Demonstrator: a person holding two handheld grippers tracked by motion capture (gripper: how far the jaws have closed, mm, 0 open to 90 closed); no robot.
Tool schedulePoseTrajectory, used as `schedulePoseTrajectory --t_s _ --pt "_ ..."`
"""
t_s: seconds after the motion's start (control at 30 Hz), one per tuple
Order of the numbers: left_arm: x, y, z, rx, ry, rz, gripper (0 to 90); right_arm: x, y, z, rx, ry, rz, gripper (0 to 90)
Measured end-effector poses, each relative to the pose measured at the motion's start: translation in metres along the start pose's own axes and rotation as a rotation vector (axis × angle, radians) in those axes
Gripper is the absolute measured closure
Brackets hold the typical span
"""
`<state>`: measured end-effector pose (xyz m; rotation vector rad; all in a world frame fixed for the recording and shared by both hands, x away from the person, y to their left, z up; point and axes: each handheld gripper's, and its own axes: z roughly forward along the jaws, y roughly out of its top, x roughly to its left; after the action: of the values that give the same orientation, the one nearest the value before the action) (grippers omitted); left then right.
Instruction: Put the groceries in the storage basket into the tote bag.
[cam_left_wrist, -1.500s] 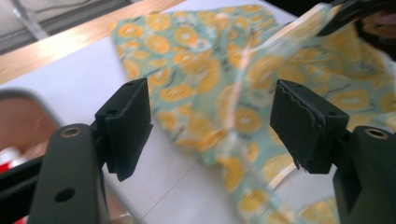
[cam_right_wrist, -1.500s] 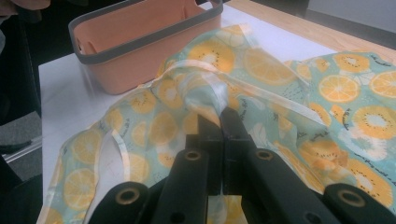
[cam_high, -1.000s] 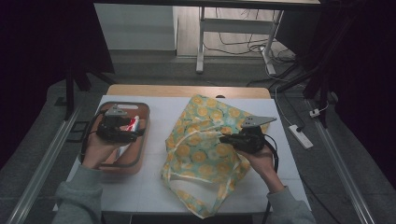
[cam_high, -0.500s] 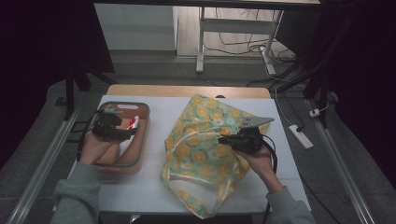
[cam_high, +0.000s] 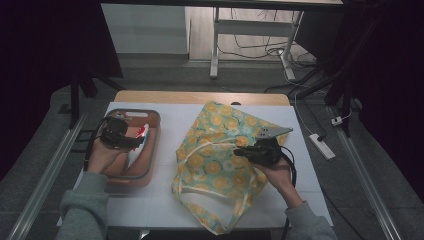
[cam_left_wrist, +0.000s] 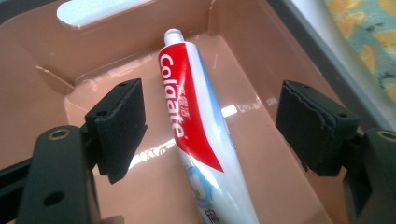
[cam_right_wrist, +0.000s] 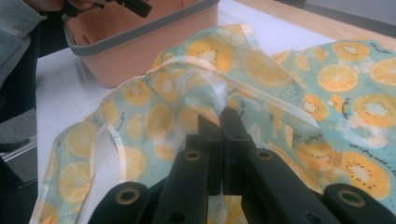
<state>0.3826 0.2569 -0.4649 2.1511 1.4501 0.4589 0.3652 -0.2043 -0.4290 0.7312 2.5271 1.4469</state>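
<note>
Red and white, with the Colgate name running along it, the toothpaste tube (cam_left_wrist: 196, 135) lies flat on the floor of the pinkish-brown plastic basket (cam_left_wrist: 107, 37), its white cap pointing toward the far wall. That basket sits at the left of the desk (cam_high: 170, 120), which is covered in white. Over it hangs the left gripper (cam_high: 131, 143), held in a hand whose grey sleeve comes up from the near edge; its jaws are spread wide, one pad on either side of the tube, neither touching it. Just beside the basket, a fabric bag (cam_high: 220, 150) printed with orange and kiwi slices on pale green lies crumpled across the middle of the desk, its handles trailing toward the near edge. The right gripper (cam_right_wrist: 219, 122) comes in low from the right, pointing left, its jaws pressed together on a gathered fold at the bag's rim, lifting that bit of cloth slightly.
</note>
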Motion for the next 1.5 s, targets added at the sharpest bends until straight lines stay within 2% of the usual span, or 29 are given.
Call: schedulePoseTrajectory --t_s 0.07,0.2,0.3,0.37,0.47,0.57,0.63,0.73,0.8,0.83,0.97,1.0,1.07,1.1,1.5 --pt "0.001 0.0 0.007 0.032 0.007 0.0 23.0 0.0 -0.001 0.0 0.005 0.006 0.003 89.2" --pt "0.004 0.002 0.02 0.064 0.006 -0.011 22.3 0.0 -0.002 0.003 0.013 0.008 0.004 89.2" --pt "0.006 0.004 0.03 0.095 -0.017 -0.027 22.1 0.0 -0.001 0.005 0.016 0.006 -0.003 89.2" --pt "0.006 0.005 0.036 0.125 -0.028 -0.034 21.6 0.001 -0.001 0.006 0.019 0.007 -0.008 89.2" --pt "0.007 0.005 0.045 0.177 -0.019 -0.04 21.7 0.001 -0.001 0.008 0.025 0.003 -0.013 89.2" --pt "0.009 0.003 0.048 0.181 -0.018 -0.054 23.8 0.002 -0.001 0.008 0.032 0.001 -0.02 89.2" --pt "0.012 0.002 0.05 0.18 -0.015 -0.074 28.7 0.002 -0.001 0.006 0.027 -0.001 -0.02 89.2" --pt "0.015 0.001 0.053 0.183 -0.057 -0.087 33.8 0.002 -0.001 0.004 0.024 -0.007 -0.023 89.2" --pt "0.015 0.001 0.054 0.187 -0.104 -0.098 40.7 0.001 -0.001 0.002 0.018 -0.012 -0.023 89.2" --pt "0.015 0.0 0.056 0.192 -0.113 -0.101 45.7 0.001 0.0 0.002 0.015 -0.015 -0.021 89.2" --pt "0.016 0.0 0.054 0.188 -0.137 -0.101 52.3 0.0 -0.001 0.0 0.015 -0.021 -0.015 89.2" --pt "0.015 0.001 0.053 0.182 -0.149 -0.094 56.0 -0.001 -0.001 0.0 0.015 -0.021 -0.015 89.2" --pt "0.013 0.0 0.055 0.2 -0.184 -0.077 70.4 0.0 -0.001 0.0 0.013 -0.023 -0.017 89.2" --pt "0.011 0.0 0.055 0.203 -0.175 -0.05 71.6 0.0 -0.001 -0.001 0.012 -0.023 -0.017 89.2" --pt "0.011 -0.003 0.049 0.18 -0.165 -0.039 74.4 -0.001 0.0 0.001 0.011 -0.026 -0.026 89.2"
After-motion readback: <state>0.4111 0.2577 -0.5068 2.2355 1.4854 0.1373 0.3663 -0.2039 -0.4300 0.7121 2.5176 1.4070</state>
